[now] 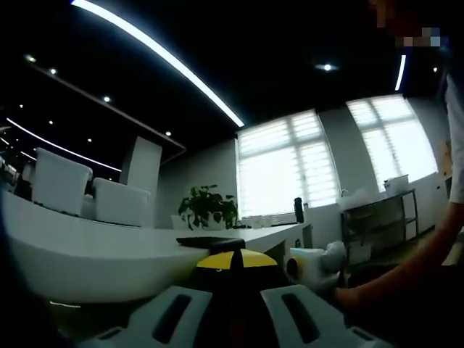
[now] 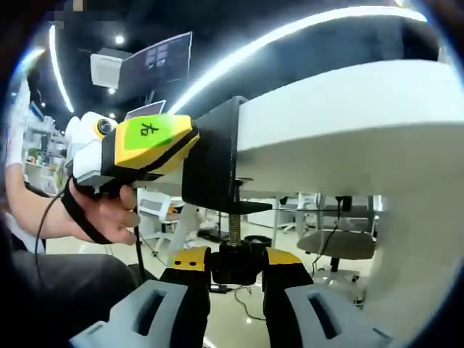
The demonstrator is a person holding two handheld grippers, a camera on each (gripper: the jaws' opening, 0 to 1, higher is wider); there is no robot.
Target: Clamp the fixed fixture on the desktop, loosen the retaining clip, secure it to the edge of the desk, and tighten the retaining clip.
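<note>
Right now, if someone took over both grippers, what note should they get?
Right gripper: fingers shut on the black screw knob under the desk.
Left gripper: held by a hand against the black clamp from the side; its fingers cannot be made out.
Clamp: hooked over the edge of the white desk, threaded screw pointing down, pad just under the desk's underside.
Done: clamp is placed on the desk edge.
Left: probably finish turning the knob until tight, then let go with both grippers.
</note>
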